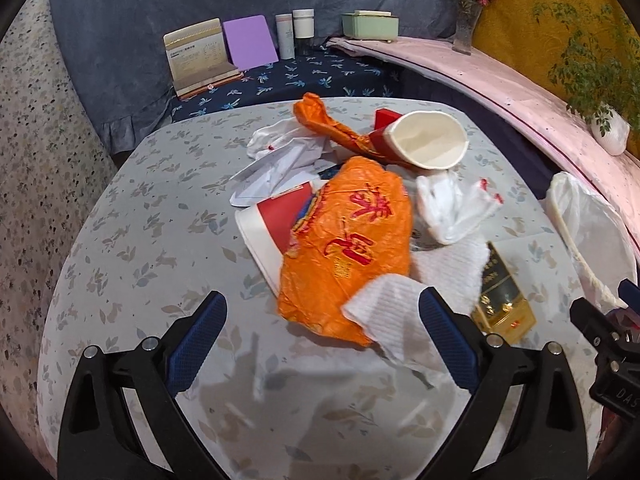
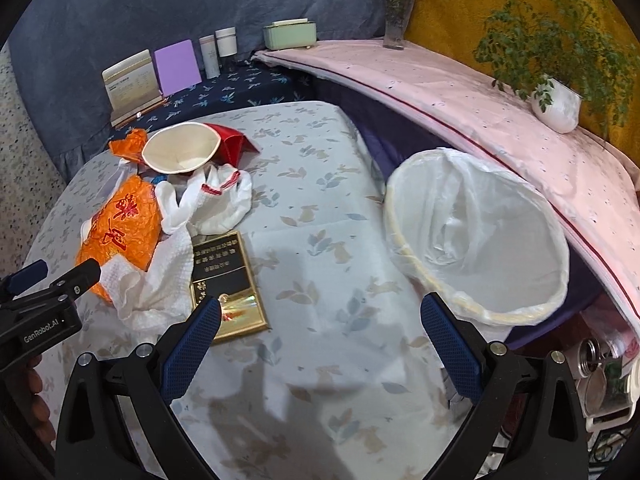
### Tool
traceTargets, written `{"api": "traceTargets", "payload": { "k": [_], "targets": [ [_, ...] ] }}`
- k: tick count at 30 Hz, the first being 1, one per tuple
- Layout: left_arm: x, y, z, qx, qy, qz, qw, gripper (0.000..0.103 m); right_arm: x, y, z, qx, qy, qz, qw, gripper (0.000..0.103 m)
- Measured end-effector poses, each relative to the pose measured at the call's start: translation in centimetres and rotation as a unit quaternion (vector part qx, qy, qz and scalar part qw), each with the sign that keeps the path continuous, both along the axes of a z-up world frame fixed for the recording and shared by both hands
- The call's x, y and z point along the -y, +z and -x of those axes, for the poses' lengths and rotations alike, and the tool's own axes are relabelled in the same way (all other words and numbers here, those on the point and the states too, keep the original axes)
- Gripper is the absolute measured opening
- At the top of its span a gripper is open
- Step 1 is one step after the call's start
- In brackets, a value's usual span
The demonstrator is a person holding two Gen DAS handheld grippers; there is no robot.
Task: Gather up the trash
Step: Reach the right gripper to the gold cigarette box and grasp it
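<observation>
Our left tool [image 1: 322,334] hangs spread wide over the desk [image 1: 160,208], empty, facing the trash pile: an orange wrapper [image 1: 352,244], a paper cup [image 1: 428,142] lying on its side, white napkins [image 1: 404,300]. Our right tool [image 2: 320,334] is spread too, beside a gold box [image 2: 230,280]. The lined bin [image 2: 476,236] at the desk's right edge shows nothing inside.

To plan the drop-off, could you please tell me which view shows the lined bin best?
The right wrist view: the bin shows its whole rim and white liner, beside the table. The left wrist view catches only a cropped edge.
</observation>
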State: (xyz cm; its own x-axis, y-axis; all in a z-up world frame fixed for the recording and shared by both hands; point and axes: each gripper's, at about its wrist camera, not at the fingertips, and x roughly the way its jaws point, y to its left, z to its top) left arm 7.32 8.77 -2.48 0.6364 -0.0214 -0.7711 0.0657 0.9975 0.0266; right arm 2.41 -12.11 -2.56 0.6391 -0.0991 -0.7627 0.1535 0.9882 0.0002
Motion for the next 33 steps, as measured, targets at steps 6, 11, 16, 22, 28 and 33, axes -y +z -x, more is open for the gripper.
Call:
{"api": "traceTargets", "payload": {
  "k": [6, 11, 16, 22, 28, 33],
  "targets": [
    [-1.4, -0.2, -1.1, -0.004, -0.012, 0.016, 0.9998, 0.092, -2.1, -1.9, -2.1, -0.022, 0.023, 0.008, 0.999, 0.096],
    [-0.9, 0.1, -0.5, -0.009, -0.032, 0.040, 0.9986, 0.093, -3.7, -3.5, -3.5, -0.041, 0.039, 0.020, 0.998, 0.096],
    [0.2, -1.2, -0.3, -0.029, -0.039, 0.043, 0.9979, 0.093, -4.6, -4.9, -4.5, -0.056, 0.053, 0.019, 0.997, 0.095],
    [0.5, -1.4, -0.4, -0.031, -0.038, 0.044, 0.9978, 0.093, -5.3, -5.9, -5.1, -0.067, 0.068, 0.017, 0.995, 0.087],
    [0.7, -1.3, -0.4, -0.034, -0.036, 0.046, 0.9977, 0.093, -5.3, -5.9, -4.8, -0.064, 0.079, 0.008, 0.995, 0.059],
    [1.4, -1.3, -0.1, -0.033, -0.041, 0.046, 0.9975, 0.093, -4.6, -5.1, -4.0, -0.053, 0.079, 0.006, 0.995, 0.059]
  ]
}}
